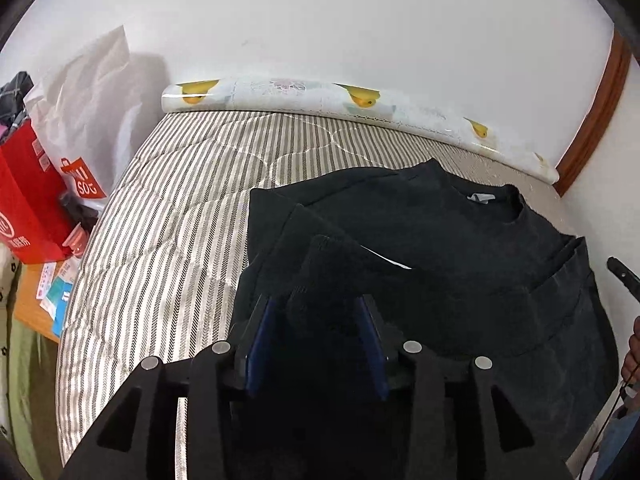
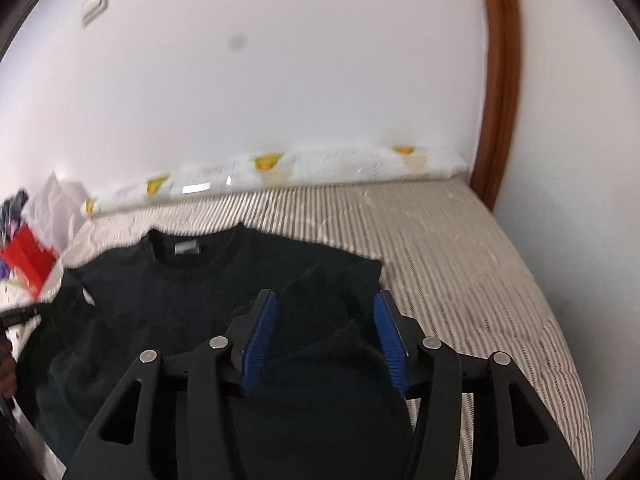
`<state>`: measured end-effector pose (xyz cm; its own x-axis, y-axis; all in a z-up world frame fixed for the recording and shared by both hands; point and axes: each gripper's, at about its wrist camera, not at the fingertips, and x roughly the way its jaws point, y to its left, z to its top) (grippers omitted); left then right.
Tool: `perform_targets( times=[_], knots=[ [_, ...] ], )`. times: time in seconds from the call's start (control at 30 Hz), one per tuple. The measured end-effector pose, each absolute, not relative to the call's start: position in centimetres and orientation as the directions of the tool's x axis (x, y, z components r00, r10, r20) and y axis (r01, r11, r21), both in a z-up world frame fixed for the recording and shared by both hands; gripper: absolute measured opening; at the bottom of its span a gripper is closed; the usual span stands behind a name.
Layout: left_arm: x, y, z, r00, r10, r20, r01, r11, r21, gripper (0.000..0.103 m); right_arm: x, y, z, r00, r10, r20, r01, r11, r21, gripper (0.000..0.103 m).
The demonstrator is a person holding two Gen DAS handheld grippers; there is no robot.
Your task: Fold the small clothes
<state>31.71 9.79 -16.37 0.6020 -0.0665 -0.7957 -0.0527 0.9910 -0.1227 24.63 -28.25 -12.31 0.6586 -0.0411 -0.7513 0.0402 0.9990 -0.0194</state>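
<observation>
A plain white wall (image 1: 340,20) is seen across the upper part of both views. A bed covered by a grey-and-cream striped quilt (image 1: 180,208) fills the middle, and a long white roll printed with yellow shapes (image 1: 360,100) is laid where quilt meets wall. A curved brown wooden frame (image 2: 500,80) is seen at the right. A light switch (image 2: 95,3) is mounted upper left. Red boxes (image 1: 24,200) and a white bag (image 1: 84,92) are piled at the left edge.
</observation>
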Motion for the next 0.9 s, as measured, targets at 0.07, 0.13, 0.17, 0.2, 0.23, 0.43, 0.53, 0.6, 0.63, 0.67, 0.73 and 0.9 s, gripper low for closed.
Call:
perform_targets(
  times=[0.07,0.13,0.17,0.2,0.23,0.43,0.53,0.6,0.63,0.67,0.73,0.9],
  knots=[
    [32.0,9.9,-16.5,0.602,-0.053,-0.797,-0.054,0.993,-0.106,0.040,25.5,-28.5,-13.8,0.622,-0.046,-0.781,0.035,0.999,-0.031,0.053],
    [32.4,10.2,-16.9,0.597,-0.051,-0.800,-0.058,0.993,-0.107,0.040,26.6,-29.1,-15.1,0.586,-0.037,-0.809,0.036,0.999,-0.019,0.053],
    [32.6,10.3,-17.1,0.591,-0.057,-0.804,-0.054,0.993,-0.109,0.040,27.0,-29.4,-15.5,0.574,-0.022,-0.818,0.033,0.999,-0.004,0.053],
    [32.8,10.3,-17.2,0.588,-0.060,-0.807,-0.050,0.993,-0.111,0.040,27.5,-29.6,-15.9,0.562,-0.005,-0.827,0.030,0.999,0.014,0.053],
    [33.1,10.3,-17.4,0.586,-0.067,-0.808,-0.043,0.993,-0.114,0.040,28.0,-29.8,-16.3,0.553,0.011,-0.833,0.026,0.999,0.031,0.053],
    [33.8,9.9,-17.8,0.579,-0.082,-0.811,-0.035,0.991,-0.125,0.026,29.7,-29.7,-17.7,0.524,0.013,-0.852,0.014,1.000,0.024,0.043],
    [33.1,9.3,-17.2,0.610,-0.061,-0.790,-0.015,0.996,-0.089,0.009,29.2,-29.3,-17.5,0.541,-0.010,-0.841,0.001,1.000,-0.011,0.023],
    [32.2,9.5,-16.2,0.654,-0.033,-0.756,-0.037,0.996,-0.075,0.009,28.7,-29.3,-16.7,0.571,-0.005,-0.821,-0.012,1.000,-0.014,0.019],
    [31.9,9.9,-15.7,0.668,-0.043,-0.743,-0.045,0.994,-0.098,0.009,28.3,-29.4,-16.1,0.595,-0.015,-0.804,-0.008,1.000,-0.024,0.018],
    [31.7,10.3,-15.4,0.680,-0.050,-0.732,-0.057,0.991,-0.121,0.009,28.0,-29.4,-15.5,0.610,-0.013,-0.793,-0.007,1.000,-0.022,0.018],
    [31.8,11.2,-14.8,0.696,-0.049,-0.716,-0.089,0.984,-0.154,0.009,27.7,-29.7,-14.2,0.637,0.007,-0.771,-0.008,1.000,0.003,0.018],
    [33.4,12.1,-15.1,0.699,-0.045,-0.714,-0.158,0.964,-0.215,0.009,28.9,-30.2,-13.4,0.651,-0.013,-0.759,0.029,1.000,0.008,0.017]
  ],
)
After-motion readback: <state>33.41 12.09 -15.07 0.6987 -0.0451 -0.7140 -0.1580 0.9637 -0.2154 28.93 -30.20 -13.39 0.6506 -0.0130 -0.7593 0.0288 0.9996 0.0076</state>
